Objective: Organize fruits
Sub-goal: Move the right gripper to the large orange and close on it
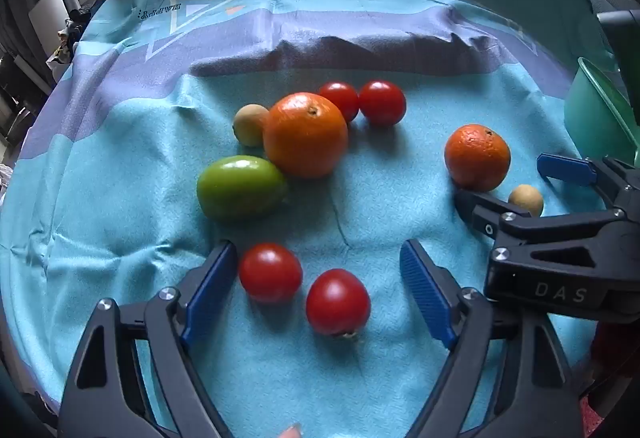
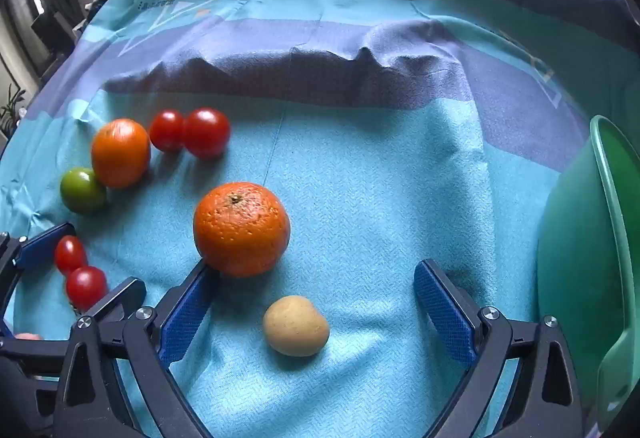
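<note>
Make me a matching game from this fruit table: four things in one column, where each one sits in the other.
1. green fruit
2. small tan fruit
3. green bowl
4. two red tomatoes

a. between the left gripper's open jaws
b. far right edge of the cloth
c. touching the bigger orange
d. between the right gripper's open jaws

Pairs: 1-c, 2-d, 3-b, 4-a
</note>
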`<state>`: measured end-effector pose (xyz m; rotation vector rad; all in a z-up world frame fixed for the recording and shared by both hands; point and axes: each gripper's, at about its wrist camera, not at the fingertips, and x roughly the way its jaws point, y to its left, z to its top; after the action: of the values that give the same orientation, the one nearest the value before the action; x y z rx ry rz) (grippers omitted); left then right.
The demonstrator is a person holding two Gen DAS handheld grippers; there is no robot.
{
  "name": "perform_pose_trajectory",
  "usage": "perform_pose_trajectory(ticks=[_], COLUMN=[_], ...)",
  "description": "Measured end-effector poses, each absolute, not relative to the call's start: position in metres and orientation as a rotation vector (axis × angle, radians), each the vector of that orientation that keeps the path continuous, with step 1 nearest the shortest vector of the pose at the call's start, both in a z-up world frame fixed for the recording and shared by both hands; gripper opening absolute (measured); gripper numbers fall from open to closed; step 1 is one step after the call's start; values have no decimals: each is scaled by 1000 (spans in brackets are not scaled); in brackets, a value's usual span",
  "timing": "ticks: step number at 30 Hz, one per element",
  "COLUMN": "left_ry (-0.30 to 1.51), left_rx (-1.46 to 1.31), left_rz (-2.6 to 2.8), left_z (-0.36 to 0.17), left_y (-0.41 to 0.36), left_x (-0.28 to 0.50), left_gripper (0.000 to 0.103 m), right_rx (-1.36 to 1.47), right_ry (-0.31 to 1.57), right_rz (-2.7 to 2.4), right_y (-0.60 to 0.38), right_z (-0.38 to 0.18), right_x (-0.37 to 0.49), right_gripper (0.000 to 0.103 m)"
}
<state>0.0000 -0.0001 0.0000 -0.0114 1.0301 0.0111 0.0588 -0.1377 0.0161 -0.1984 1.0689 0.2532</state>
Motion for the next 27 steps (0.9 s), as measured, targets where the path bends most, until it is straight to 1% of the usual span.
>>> perform_pose_trajectory(ticks=[14, 21, 27], left_ry=[1029, 1030, 1012], left_rx=[-14, -14, -15], left_rz=[10, 10, 22], left_z=[0, 0, 9], left_y=[0, 0, 4], left_x=[0, 1, -5], left_gripper=[84, 83, 82], right_rx=[-199, -196, -181], right_ry=[1067, 1074, 1063], right_rz=[253, 253, 273], right_y=[-139, -137, -143], right_z=[16, 15, 15], right_x=[57, 61, 60], right_gripper=[98, 100, 98])
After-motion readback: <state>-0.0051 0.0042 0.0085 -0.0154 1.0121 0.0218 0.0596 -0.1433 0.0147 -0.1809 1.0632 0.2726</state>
